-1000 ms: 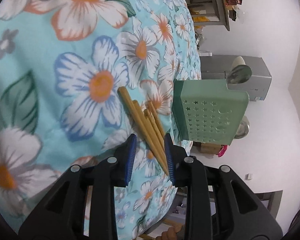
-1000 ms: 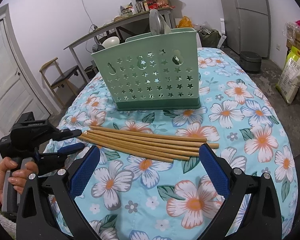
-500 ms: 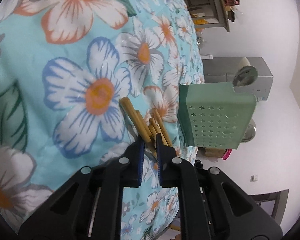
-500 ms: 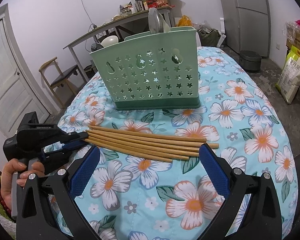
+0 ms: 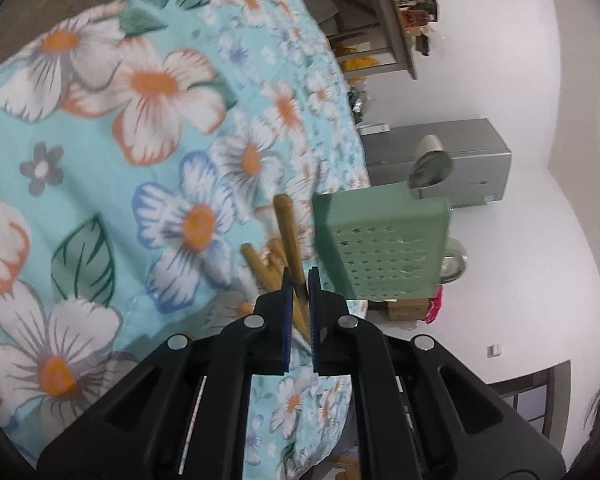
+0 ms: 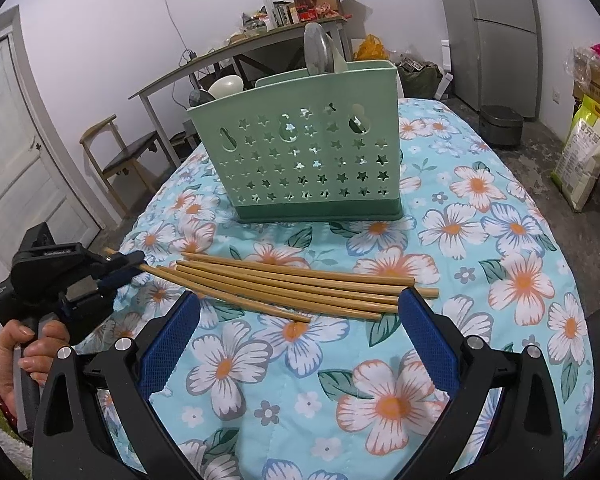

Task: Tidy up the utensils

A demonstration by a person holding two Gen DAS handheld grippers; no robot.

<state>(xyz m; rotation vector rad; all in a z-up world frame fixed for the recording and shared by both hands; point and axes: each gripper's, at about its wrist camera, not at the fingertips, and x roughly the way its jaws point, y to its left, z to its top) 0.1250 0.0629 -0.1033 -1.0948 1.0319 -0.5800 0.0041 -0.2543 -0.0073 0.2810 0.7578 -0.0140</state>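
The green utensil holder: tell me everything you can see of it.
The green utensil holder is a pale green, plastic-looking rectangular caddy on a darker green base, its front wall pierced with star cutouts and three gourd-shaped holes. It stands upright on the floral tablecloth, behind the wooden chopsticks and apart from them. Spoon bowls poke above its rim. Neither gripper touches it.

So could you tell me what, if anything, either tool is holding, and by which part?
The left tool is shut on one chopstick near its end. The right tool is open, holding nothing.
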